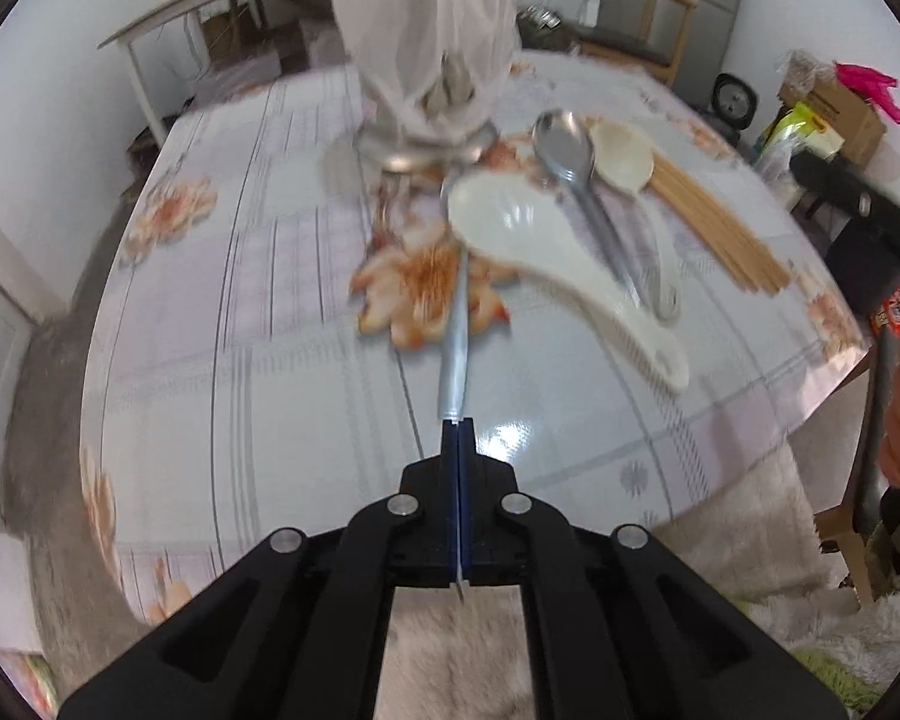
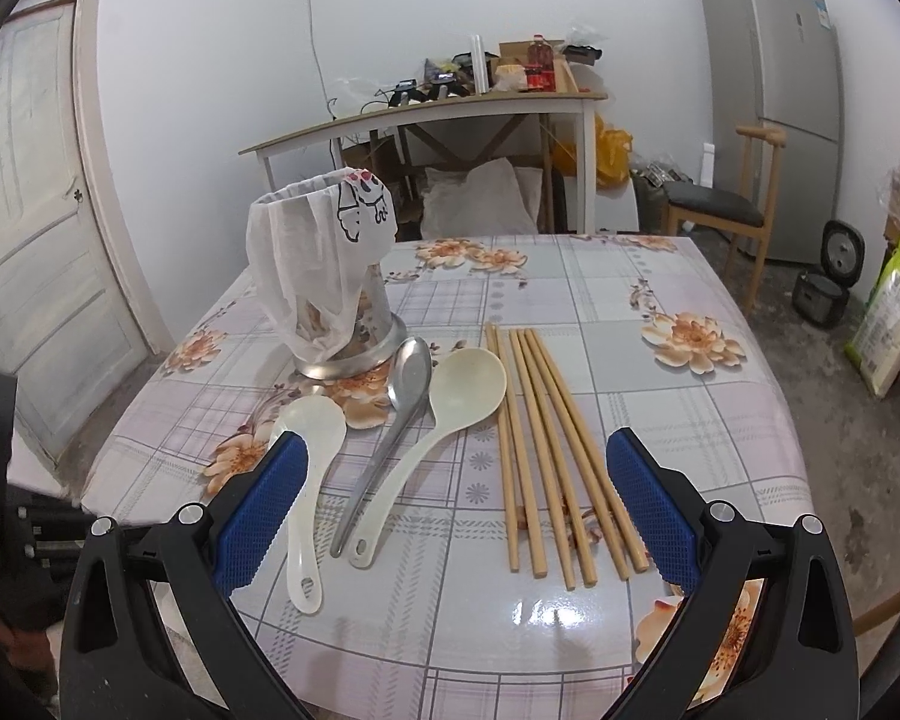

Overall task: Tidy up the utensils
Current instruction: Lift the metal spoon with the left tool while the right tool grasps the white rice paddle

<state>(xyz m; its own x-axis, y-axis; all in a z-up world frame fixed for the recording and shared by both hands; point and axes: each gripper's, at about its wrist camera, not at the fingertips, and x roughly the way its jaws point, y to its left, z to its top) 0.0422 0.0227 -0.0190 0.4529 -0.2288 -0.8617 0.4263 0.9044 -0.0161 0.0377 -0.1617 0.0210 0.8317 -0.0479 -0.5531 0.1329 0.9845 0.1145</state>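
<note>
Left wrist view motion-blurred; holder (image 1: 426,60) top cut by frame edge; held metal utensil (image 1: 455,354) head hidden behind white spoon (image 1: 546,252); holder contents indistinct through cloth (image 2: 306,258).

- I see the desk (image 2: 660,420) covered in a glossy checked cloth with orange flowers.
- On it: a bag-draped metal holder (image 2: 324,276), a white rice paddle (image 2: 309,480), a steel spoon (image 2: 390,426), a cream ladle (image 2: 444,420), and wooden chopsticks (image 2: 552,450) side by side.

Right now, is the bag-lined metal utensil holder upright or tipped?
Upright. The bag-lined metal utensil holder stands on its round base on the floral tablecloth, mouth up.
</note>
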